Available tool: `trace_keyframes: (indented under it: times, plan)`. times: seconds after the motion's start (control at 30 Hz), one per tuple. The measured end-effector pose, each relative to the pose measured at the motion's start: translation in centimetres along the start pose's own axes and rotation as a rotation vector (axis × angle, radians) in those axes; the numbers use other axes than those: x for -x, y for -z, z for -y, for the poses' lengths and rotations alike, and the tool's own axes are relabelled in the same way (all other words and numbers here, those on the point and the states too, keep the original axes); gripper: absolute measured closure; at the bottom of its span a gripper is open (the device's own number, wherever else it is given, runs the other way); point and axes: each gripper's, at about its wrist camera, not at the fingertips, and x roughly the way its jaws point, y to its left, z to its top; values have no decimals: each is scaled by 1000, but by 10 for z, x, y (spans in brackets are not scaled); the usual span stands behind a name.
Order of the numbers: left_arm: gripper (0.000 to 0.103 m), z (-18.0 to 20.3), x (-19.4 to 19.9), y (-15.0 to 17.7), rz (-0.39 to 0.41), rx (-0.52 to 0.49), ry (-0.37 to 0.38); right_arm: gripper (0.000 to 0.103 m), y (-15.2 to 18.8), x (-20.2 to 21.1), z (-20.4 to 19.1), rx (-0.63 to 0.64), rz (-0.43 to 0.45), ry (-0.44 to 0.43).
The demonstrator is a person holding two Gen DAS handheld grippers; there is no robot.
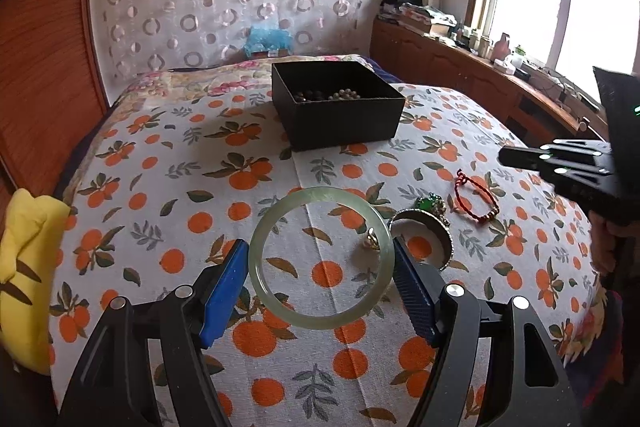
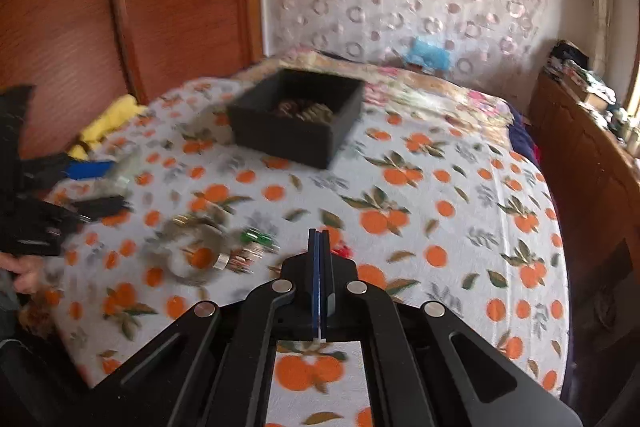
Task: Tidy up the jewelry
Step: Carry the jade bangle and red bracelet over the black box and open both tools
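- the left gripper is grasping a pale green jade bangle by its outer rim, one blue pad pressing on each side; the bangle is hanging above the orange-print bedspread
- the right gripper is clenched with its fingers pressed together and nothing between them; it is hovering over the bed
- a black open box is sitting farther back on the bed, holding beaded strands
- a silver bangle, a green charm and a small gold ring are lying just beside the held bangle; a red cord bracelet is lying near them
- a yellow cloth is resting at the bed's left edge
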Motion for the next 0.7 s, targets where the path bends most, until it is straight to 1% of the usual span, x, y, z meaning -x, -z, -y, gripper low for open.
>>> trace_keyframes:
  times: [0.03, 0.1, 0.17, 0.23, 0.27, 0.4, 0.43, 0.47, 0.6, 0.7]
  plan:
    - [35, 0, 0, 0, 0, -2, 1, 102, 3, -4, 3, -2, -5, 18]
    - [35, 2, 0, 1, -3, -5, 5, 98, 8, -12, 7, -7, -25, 34]
    - [35, 5, -1, 1, -6, -7, 10, 87, 13, -20, 12, -26, -44, 21]
    - [35, 8, -3, 1, -8, -13, 13, 81, 16, -28, 14, -34, -69, 7]
    - [35, 9, -3, 1, -8, -17, 14, 81, 18, -34, 14, -30, -83, 11]
    - [35, 14, -4, 0, -10, -29, 16, 81, 22, -46, 13, -20, -131, 12]
    - [35, 15, -5, 0, -10, -31, 16, 87, 23, -46, 13, -20, -128, 10]
    - [35, 16, -5, -1, -9, -33, 16, 100, 23, -46, 12, -16, -131, 1]
    - [35, 18, -8, -4, -7, -49, 10, 100, 20, -44, 11, 4, -140, 3]
    - [35, 17, -9, -10, 1, -62, -2, 100, 8, -35, 8, 12, -98, 2]
